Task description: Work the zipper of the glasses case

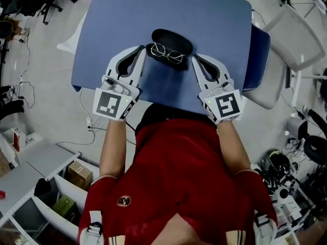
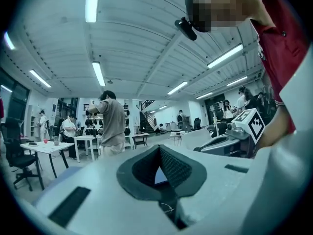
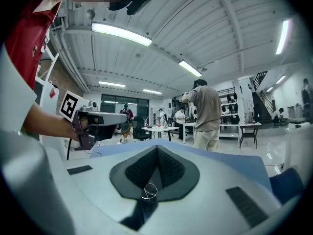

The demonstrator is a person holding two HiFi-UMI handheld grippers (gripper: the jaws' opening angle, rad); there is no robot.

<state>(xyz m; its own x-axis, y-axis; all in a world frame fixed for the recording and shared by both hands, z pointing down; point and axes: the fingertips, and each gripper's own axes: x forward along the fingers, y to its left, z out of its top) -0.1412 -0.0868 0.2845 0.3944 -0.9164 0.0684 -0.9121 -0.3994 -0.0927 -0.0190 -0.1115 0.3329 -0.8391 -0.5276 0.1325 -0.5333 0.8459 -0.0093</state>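
A black glasses case [image 1: 172, 38] lies open on the blue table [image 1: 204, 19], with wire-rimmed glasses [image 1: 168, 53] resting in its lower half. My left gripper [image 1: 142, 49] has its tips at the case's left end, jaws shut with nothing seen between them. My right gripper [image 1: 194, 58] sits at the case's right end, also shut and empty. In the left gripper view the dark pads meet at the left gripper [image 2: 159, 149]. In the right gripper view the right gripper [image 3: 157, 148] is likewise shut, and a bit of the glasses [image 3: 149, 191] shows low between its jaws. The zipper pull is not visible.
A white chair [image 1: 294, 34] and a dark blue seat [image 1: 259, 47] stand right of the table. Cardboard boxes and shelving [image 1: 79, 173] sit at lower left, gear and cables at lower right. A person in a grey shirt [image 2: 111, 124] stands beyond the table.
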